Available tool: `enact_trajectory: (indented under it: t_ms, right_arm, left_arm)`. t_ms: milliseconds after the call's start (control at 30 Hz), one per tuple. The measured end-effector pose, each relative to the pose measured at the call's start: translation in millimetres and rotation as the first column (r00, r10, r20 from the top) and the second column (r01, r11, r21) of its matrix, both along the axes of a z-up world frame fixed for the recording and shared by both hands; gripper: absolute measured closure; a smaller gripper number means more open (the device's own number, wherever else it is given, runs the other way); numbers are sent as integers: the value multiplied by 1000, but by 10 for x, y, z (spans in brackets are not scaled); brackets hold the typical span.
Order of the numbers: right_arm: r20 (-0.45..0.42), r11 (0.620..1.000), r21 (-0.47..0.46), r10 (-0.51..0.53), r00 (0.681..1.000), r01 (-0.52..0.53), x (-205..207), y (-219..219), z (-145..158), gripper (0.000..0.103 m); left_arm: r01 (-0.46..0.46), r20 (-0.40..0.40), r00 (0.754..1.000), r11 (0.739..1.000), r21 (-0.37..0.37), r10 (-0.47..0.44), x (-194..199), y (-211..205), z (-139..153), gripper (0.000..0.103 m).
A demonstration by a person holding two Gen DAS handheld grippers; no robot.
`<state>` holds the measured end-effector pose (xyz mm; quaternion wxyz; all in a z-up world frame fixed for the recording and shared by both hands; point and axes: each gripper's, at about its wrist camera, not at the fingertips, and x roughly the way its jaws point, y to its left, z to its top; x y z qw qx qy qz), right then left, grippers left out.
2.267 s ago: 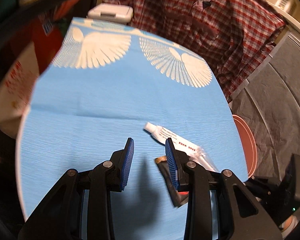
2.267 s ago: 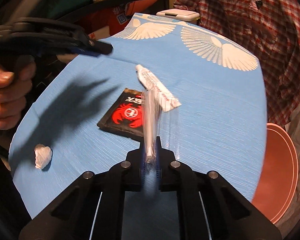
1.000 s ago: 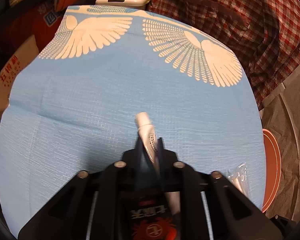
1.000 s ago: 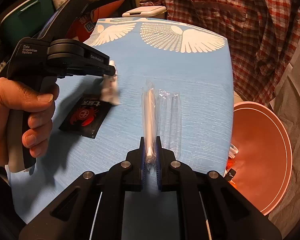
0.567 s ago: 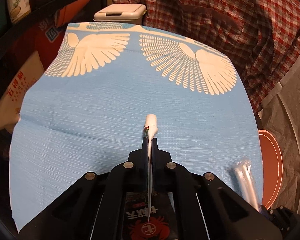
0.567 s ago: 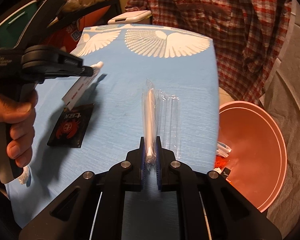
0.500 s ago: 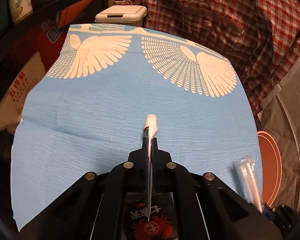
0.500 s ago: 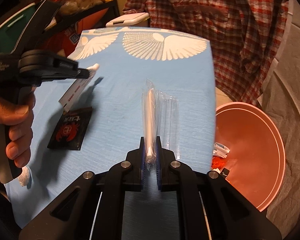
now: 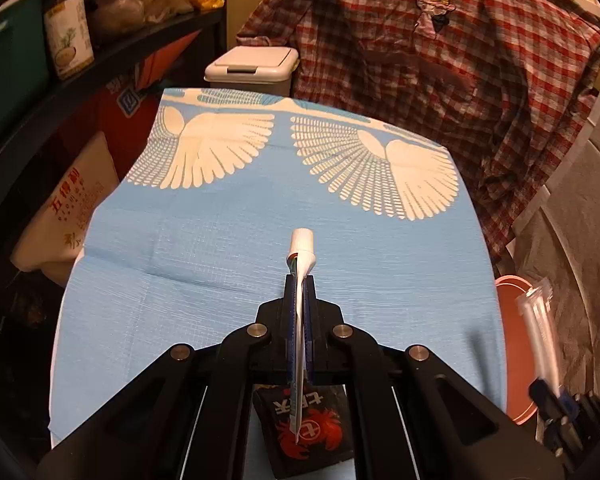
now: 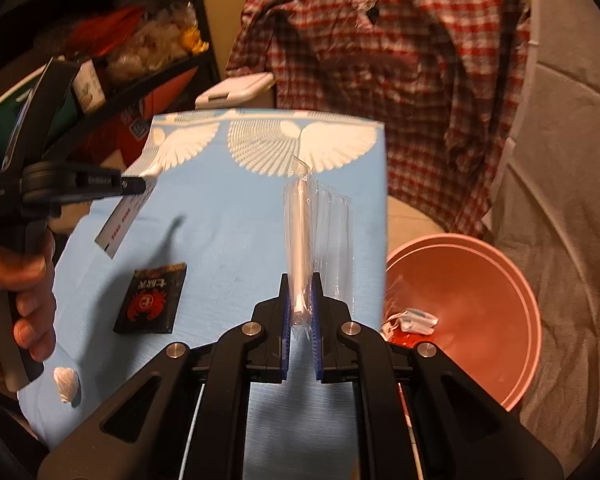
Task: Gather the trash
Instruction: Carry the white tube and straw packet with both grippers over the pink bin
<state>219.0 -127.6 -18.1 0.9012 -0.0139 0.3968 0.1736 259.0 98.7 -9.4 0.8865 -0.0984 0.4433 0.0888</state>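
My left gripper is shut on a flattened white tube, held edge-on above the blue table, cap pointing away. The right wrist view shows that tube hanging from the left gripper. My right gripper is shut on a clear plastic wrapper with a pale stick inside, raised over the table's right side. A black sachet with a red crab lies flat on the table, and it also shows under the left gripper. A crumpled white scrap rests near the front left edge.
An orange bin with some wrappers inside stands off the table's right edge, also seen as an orange bin from the left. A plaid shirt hangs behind. A white lidded bin and cluttered shelves stand at the back left.
The left gripper shut on the tube and lifted it off the table. Both grippers rose, and the right one swung toward the orange bin with its wrapper.
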Motion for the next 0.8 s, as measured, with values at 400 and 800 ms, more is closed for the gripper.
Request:
enact_trajectory:
  t_ms: [400,800]
  right_arm:
    - [90,994,37,-103,991,100,-141,-409,280,94]
    - [145,978,89,-201,969,190,-188,-861,480,94]
  left_arm:
    - [13,58,998,999,33,-15,-235,-158,237,100]
    - [40,104,993,995,93,-50,-405,-380,402,99]
